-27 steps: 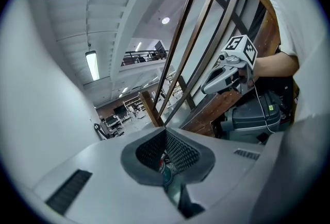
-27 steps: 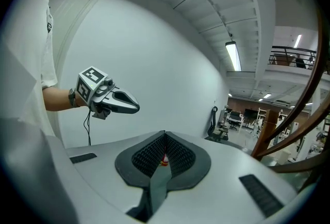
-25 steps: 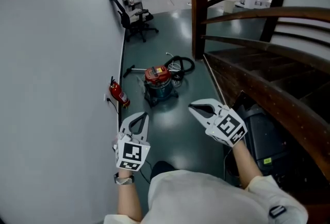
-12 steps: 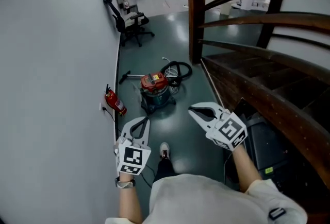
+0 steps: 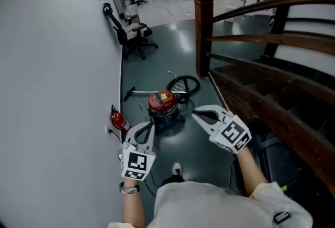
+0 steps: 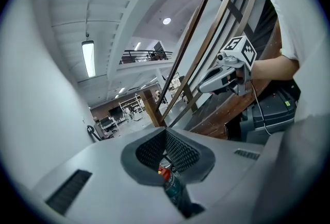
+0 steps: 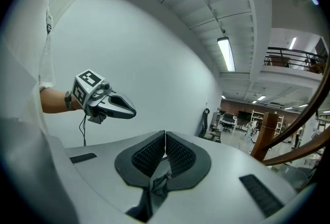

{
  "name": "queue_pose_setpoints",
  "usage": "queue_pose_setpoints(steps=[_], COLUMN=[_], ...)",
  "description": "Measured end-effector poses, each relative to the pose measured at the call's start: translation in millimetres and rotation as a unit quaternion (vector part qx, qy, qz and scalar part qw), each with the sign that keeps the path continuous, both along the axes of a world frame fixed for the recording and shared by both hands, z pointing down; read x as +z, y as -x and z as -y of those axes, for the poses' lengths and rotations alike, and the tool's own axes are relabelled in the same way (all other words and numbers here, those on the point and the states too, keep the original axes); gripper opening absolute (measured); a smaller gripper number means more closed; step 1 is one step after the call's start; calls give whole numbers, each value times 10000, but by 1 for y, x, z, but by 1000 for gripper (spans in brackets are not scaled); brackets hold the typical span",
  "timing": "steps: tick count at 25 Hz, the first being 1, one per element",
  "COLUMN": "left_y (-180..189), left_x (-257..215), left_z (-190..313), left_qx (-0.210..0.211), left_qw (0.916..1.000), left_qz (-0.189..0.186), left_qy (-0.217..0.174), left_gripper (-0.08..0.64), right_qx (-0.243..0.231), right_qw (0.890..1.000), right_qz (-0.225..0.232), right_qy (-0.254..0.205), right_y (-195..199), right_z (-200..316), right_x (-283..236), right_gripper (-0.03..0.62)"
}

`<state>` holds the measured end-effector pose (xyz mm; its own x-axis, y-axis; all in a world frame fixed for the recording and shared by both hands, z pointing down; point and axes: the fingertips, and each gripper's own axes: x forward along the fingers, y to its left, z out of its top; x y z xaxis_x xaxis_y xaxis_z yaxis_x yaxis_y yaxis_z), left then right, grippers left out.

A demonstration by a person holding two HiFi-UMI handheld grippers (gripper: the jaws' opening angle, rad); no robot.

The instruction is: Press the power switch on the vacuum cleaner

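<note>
The vacuum cleaner (image 5: 163, 107) stands on the dark green floor, a teal drum with a red top. Its black hose (image 5: 184, 85) coils behind it. In the head view my left gripper (image 5: 149, 125) is held just short of the drum's near left side, shut and empty. My right gripper (image 5: 194, 111) hovers to the drum's right, also shut and empty. Through the slit under the left gripper (image 6: 165, 133) tips, part of the vacuum's red top (image 6: 164, 171) shows. The right gripper (image 7: 165, 135) view shows its pads meeting, with the left gripper (image 7: 106, 102) off to the side.
A grey wall (image 5: 57, 75) runs along the left, with a red fire extinguisher (image 5: 118, 120) at its foot. A wooden stair railing (image 5: 251, 43) and post (image 5: 203, 28) close the right side. Black office chairs (image 5: 133, 35) stand further down the corridor. My shoe (image 5: 177, 169) is below.
The person has walked forward along the corridor, so the vacuum cleaner now lies closer to both grippers. Both grippers stay shut and level.
</note>
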<state>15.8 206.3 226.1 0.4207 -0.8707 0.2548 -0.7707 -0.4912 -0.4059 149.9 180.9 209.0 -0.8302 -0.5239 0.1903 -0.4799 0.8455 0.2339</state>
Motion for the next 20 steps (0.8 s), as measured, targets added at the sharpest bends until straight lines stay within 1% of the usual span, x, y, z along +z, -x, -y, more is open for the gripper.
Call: queue_pose_setpoints(steps=[3, 9, 18, 20], left_y=[13, 33, 44, 45], left_x=[-6, -5, 0, 1], left_z=[23, 52, 82, 86], left_qx=[30, 31, 112, 139], left_qw=[10000, 10000, 9999, 9998], left_qz=[26, 29, -23, -29], left_qy=[-25, 56, 108, 116], left_gripper=[0, 0, 0, 0], right_qx=[72, 161, 285, 259], right_qw=[9999, 9999, 9990, 9991], right_qz=[38, 22, 74, 48], right_qy=[-94, -21, 330, 327], right_y=[13, 33, 40, 40], right_z=[25, 55, 79, 84], right_x=[-8, -5, 1, 1], right_gripper=[29, 29, 29, 29])
